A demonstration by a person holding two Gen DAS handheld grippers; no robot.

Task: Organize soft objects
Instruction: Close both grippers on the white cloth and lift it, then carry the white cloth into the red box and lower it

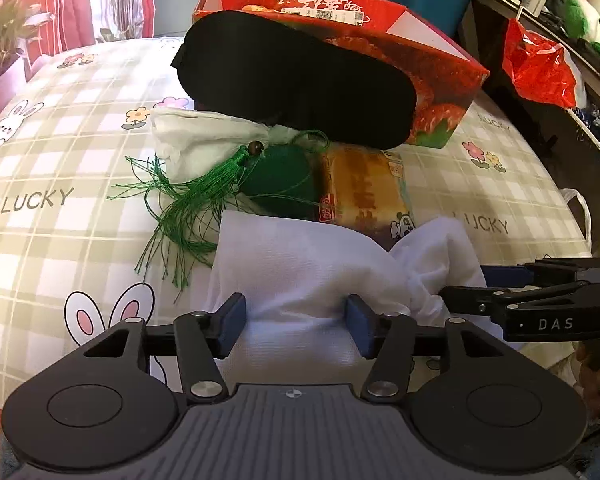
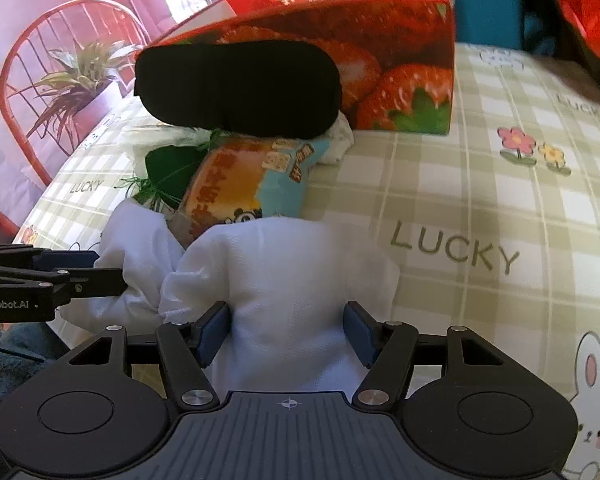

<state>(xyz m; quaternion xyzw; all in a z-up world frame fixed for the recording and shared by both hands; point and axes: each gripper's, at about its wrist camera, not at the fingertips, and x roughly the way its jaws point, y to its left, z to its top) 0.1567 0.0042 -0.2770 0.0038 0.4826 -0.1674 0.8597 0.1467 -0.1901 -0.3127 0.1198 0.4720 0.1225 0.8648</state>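
A white cloth bundle (image 1: 300, 264) lies on the checked tablecloth (image 1: 60, 220) in front of a pile of soft things. My left gripper (image 1: 296, 312) is shut on one end of it, and the fabric fills the gap between the blue pads. My right gripper (image 2: 286, 320) is shut on the other end of the white cloth bundle (image 2: 292, 264). Each gripper shows at the edge of the other's view: the right gripper (image 1: 464, 282), the left gripper (image 2: 110, 270). Behind the bundle lie a green tasselled sachet (image 1: 276, 176), a snack packet (image 1: 364, 192) and crumpled white fabric (image 1: 196, 136). A black eye mask (image 1: 296, 80) leans on the red strawberry box (image 1: 440, 80).
The strawberry box (image 2: 400, 80) stands open at the back of the table. A red plastic bag (image 1: 540, 68) hangs by a cluttered shelf on the right. A potted plant (image 2: 76, 80) and a red wire chair (image 2: 24, 60) stand beyond the table's left edge.
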